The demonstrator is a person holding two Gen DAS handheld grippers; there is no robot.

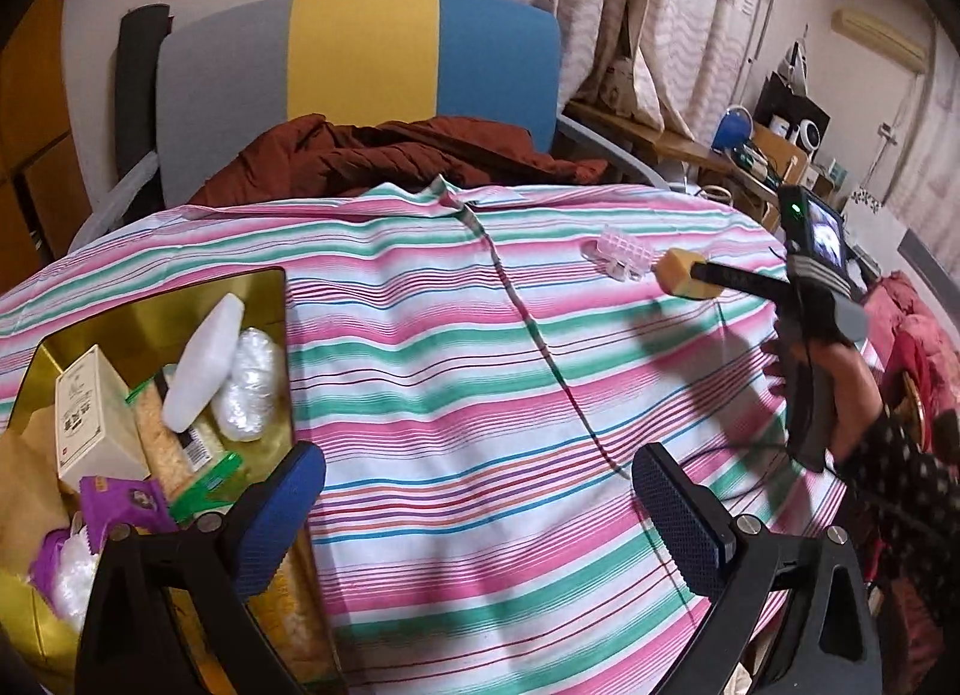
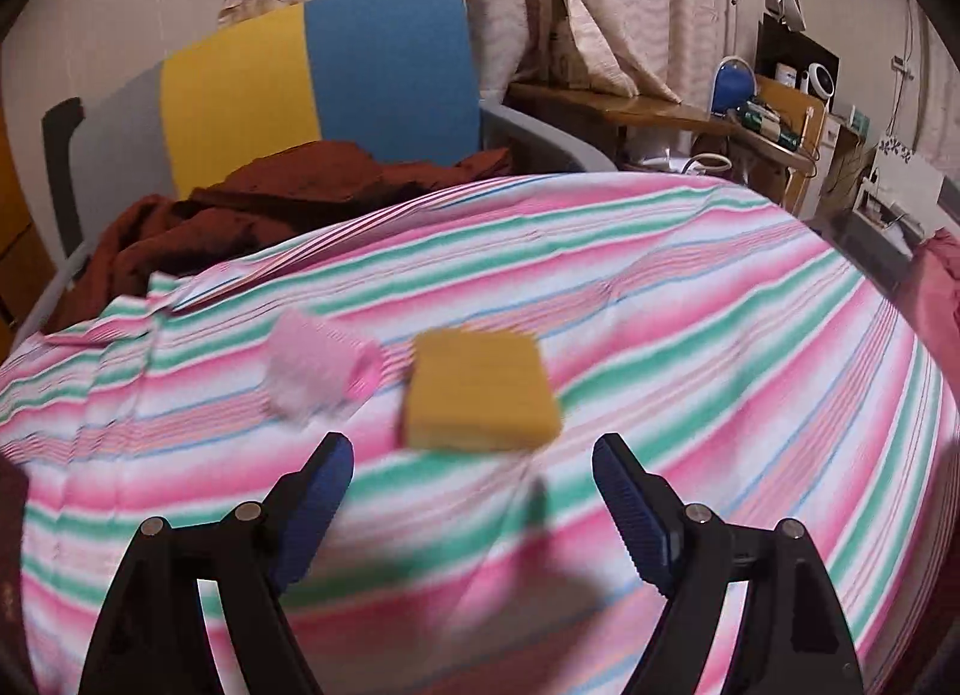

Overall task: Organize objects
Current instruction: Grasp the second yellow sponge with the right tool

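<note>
Both grippers, left (image 1: pixel 474 509) and right (image 2: pixel 474 491), are standing released, gripping nothing; yellow sponge (image 2: pixel 480 389) is lying on striped cloth (image 2: pixel 690 335) beside pink clip (image 2: pixel 318 371), ahead of right fingers

My two handheld tongs and a patterned sleeve

At the bottom of each wrist view I see my left tongs (image 1: pixel 477 506) and right tongs (image 2: pixel 473 491): black triangular frames with cut-out openings, round silver screw heads, and blue ribbed pads (image 2: pixel 630 509). At the right edge of the left view the right unit shows a small lit screen, a green light, a black cable, and my dark dotted sleeve (image 1: pixel 900 491).
</note>
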